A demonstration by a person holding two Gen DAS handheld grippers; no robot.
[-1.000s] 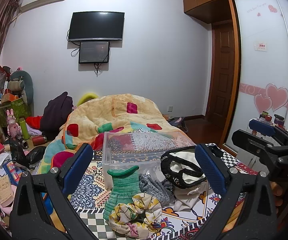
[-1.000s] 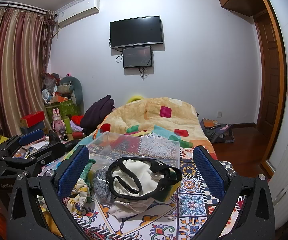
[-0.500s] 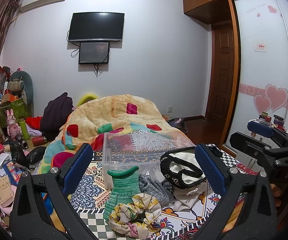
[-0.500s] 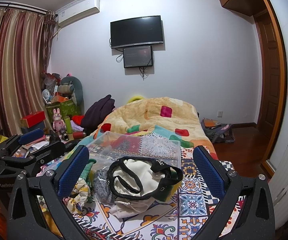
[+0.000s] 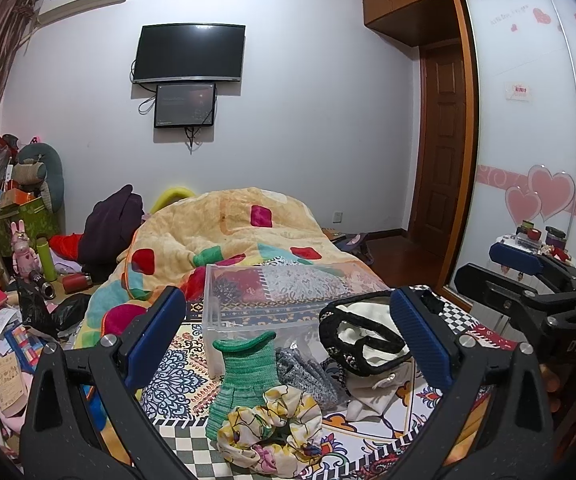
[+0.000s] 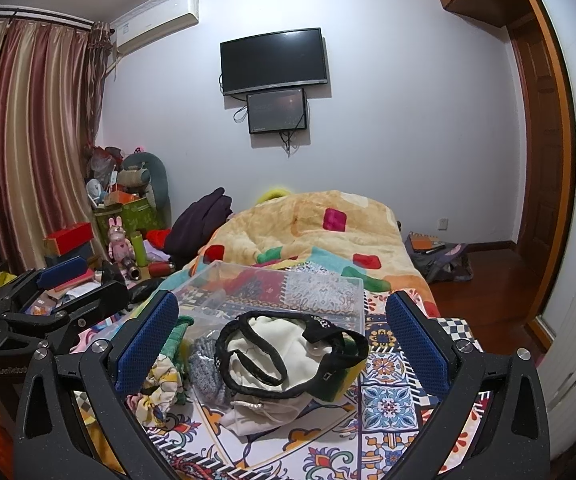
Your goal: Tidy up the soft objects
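Left gripper (image 5: 284,332): jaws spread wide, nothing held, poised above the pile. Right gripper (image 6: 282,338): likewise spread wide and empty, framing the bag.

Items on the patterned bedspread (image 6: 388,396):
- green knitted sleeve-like piece (image 5: 244,376), upright, in front of the box;
- floral fabric scrunchie (image 5: 274,428), nearest the left camera, touching the green knit;
- grey knitted item (image 5: 308,372), between the green knit and the bag;
- cream cloth tote bag with black handles (image 6: 284,356), slumped on a pale drawstring pouch (image 6: 264,412);
- clear plastic storage box (image 5: 288,292), lidless, behind the pile, apparently empty.

Risks, as judged: the items touch and overlap, so a pinch on one may drag a neighbour along; the bag's loose handles could snag a finger; limp cloth may slip from a shallow grip.

Not determinable: the grey item's full shape, the bag's contents, the pouch's extent beneath the bag.
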